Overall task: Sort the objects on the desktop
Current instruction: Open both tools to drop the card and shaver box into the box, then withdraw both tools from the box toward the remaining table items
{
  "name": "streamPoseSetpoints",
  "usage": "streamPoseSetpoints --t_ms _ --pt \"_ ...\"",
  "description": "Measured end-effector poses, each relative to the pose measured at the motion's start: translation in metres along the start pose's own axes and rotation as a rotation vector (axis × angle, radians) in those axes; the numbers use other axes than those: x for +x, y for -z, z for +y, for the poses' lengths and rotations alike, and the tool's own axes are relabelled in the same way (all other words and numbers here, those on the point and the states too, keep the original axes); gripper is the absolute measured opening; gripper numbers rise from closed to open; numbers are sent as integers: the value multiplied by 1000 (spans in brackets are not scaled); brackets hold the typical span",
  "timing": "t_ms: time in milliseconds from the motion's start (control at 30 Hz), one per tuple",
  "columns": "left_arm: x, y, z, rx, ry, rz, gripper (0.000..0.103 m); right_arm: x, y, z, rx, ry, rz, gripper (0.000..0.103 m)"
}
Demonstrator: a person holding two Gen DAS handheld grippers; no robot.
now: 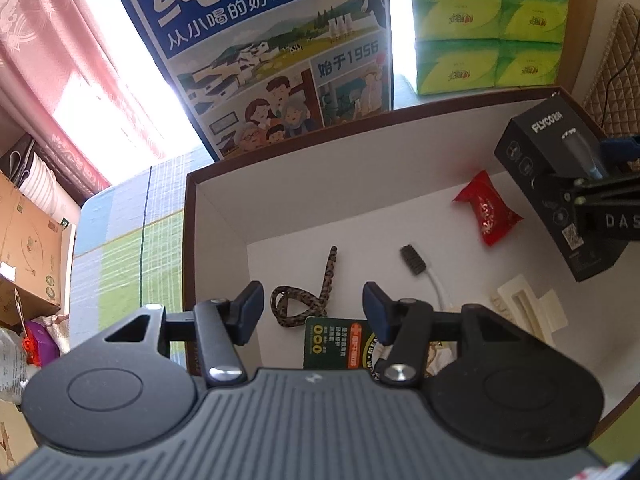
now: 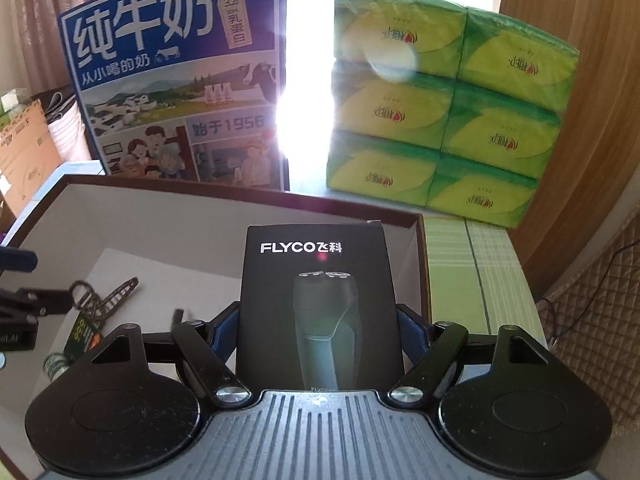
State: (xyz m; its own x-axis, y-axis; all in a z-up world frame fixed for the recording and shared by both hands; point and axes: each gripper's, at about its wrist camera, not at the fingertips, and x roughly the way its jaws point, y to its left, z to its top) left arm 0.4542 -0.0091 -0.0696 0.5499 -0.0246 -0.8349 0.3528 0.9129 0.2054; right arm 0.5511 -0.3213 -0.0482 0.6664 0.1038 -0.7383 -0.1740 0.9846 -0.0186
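Note:
A brown-rimmed box with a white inside (image 1: pixel 224 216) holds a leopard-print strap (image 1: pixel 304 304), a toothbrush (image 1: pixel 416 264), a red snack packet (image 1: pixel 486 210), a green card (image 1: pixel 336 344) and a cream clip (image 1: pixel 528 308). My left gripper (image 1: pixel 314 312) is open and empty above the strap and card. My right gripper (image 2: pixel 318 320) is shut on a black FLYCO shaver box (image 2: pixel 316 300) and holds it upright over the box's right part. It also shows in the left wrist view (image 1: pixel 540 160). The box rim shows in the right wrist view (image 2: pixel 424 264).
A blue milk carton (image 1: pixel 272 52) and a stack of green tissue packs (image 2: pixel 448 108) stand behind the box. A green checked tablecloth (image 2: pixel 472 280) lies under it. Cardboard boxes (image 1: pixel 28 248) sit at the left. A wooden panel (image 2: pixel 592 100) is on the right.

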Motion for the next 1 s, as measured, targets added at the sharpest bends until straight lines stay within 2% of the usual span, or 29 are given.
streamPoseSetpoints --t_ms 233,267,333,467,500,567,767,1000 --pt "0 -1 4 -27 -14 -4 55 1 -4 0 -14 11 -29 77" --pt "-1 -1 5 -32 -18 -8 55 0 -5 0 -15 -7 -26 79" --pt "-4 0 6 -45 -24 -14 60 -5 -3 -1 -12 -37 -33 92" --pt "-13 4 7 -55 -36 -28 68 -19 5 -1 -19 -88 -44 97" --pt "-16 6 7 -57 -41 -34 72 -23 8 -1 -20 -101 -42 98" --pt "-21 9 6 -67 -42 -40 78 -30 15 -1 -20 -117 -40 99" --pt "-39 21 4 -110 -21 -49 82 -50 33 -1 -7 -142 -27 101" --pt "-70 41 -2 -119 -11 -73 85 -80 48 -1 -12 -152 -53 101"
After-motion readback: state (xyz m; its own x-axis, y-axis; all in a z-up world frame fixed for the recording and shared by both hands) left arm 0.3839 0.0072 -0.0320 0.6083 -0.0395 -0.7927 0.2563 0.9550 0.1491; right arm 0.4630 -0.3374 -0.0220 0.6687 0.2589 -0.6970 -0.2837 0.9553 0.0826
